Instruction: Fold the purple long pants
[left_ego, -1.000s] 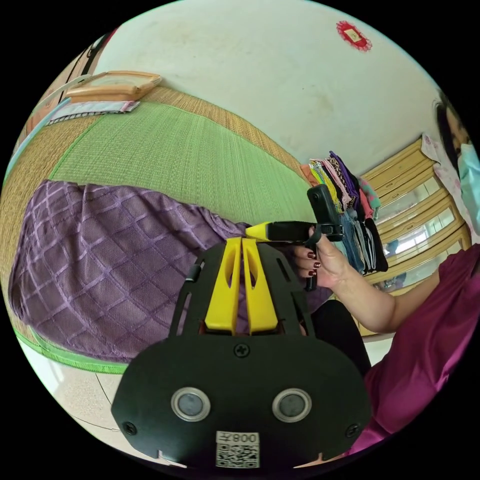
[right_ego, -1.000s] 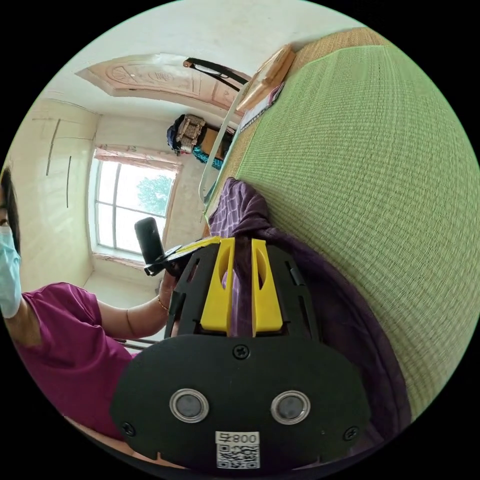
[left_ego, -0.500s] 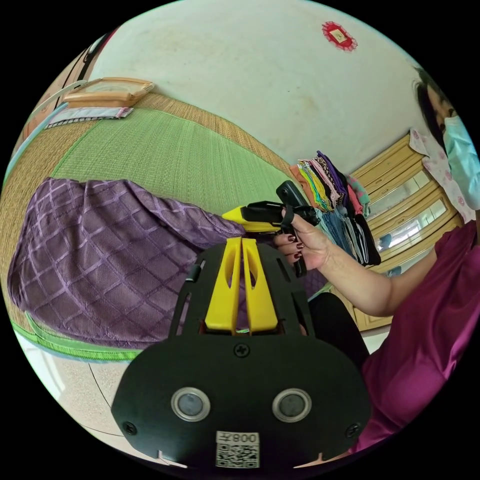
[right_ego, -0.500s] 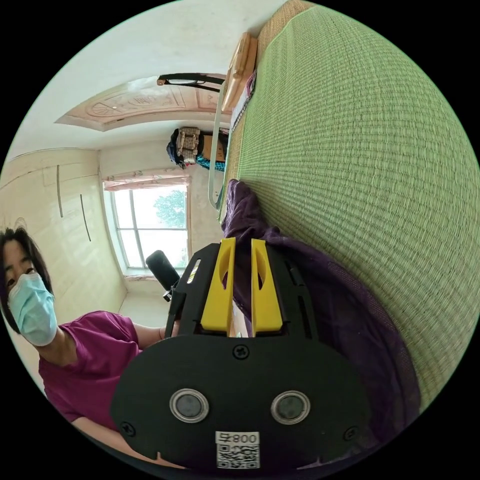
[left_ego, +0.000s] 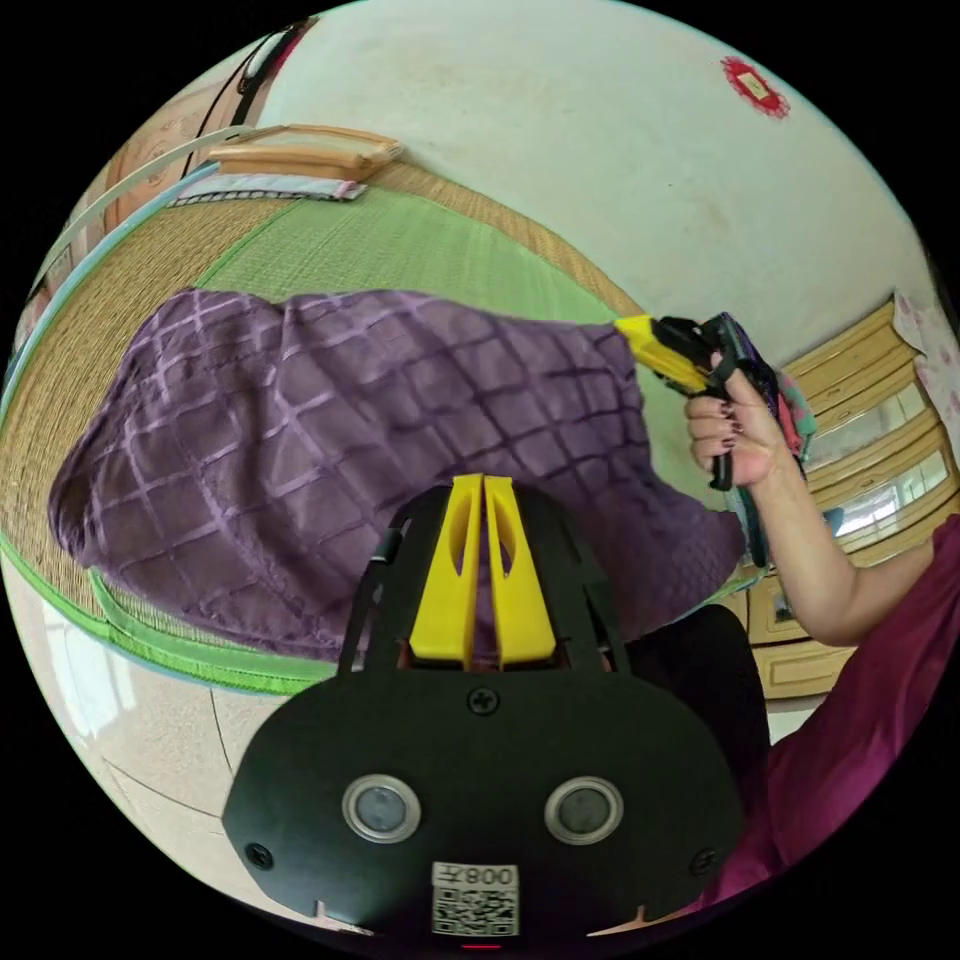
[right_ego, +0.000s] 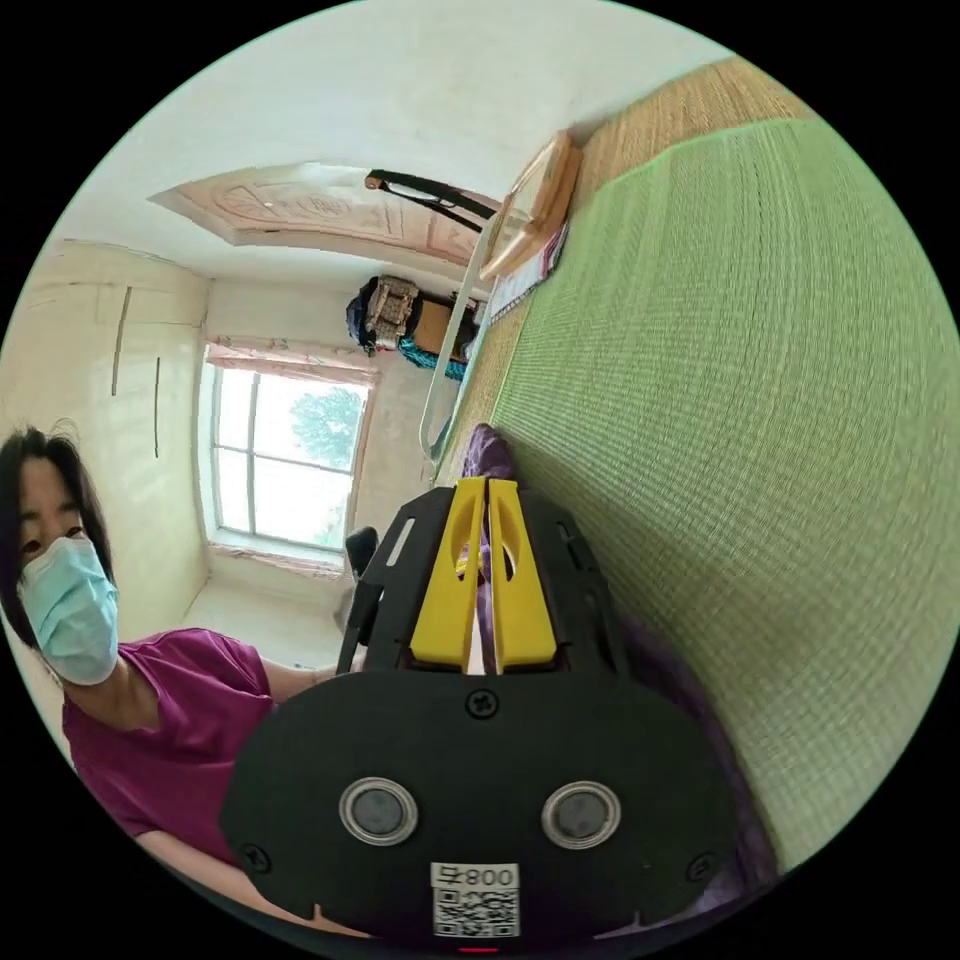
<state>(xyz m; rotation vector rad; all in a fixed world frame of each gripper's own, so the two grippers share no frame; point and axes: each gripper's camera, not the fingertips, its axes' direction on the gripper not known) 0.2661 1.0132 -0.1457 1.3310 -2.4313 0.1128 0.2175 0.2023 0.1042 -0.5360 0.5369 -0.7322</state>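
Above the green mat (left_ego: 400, 240), purple pants (left_ego: 330, 420) pinched in left gripper (left_ego: 484, 486) jaws, right gripper (left_ego: 640, 335) jaws likewise.

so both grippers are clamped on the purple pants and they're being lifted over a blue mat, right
Not quite: the mat is green, not blue, as the left gripper view shows. The rest holds: the left gripper and right gripper each have their jaws closed on the purple pants, raised above the mat.
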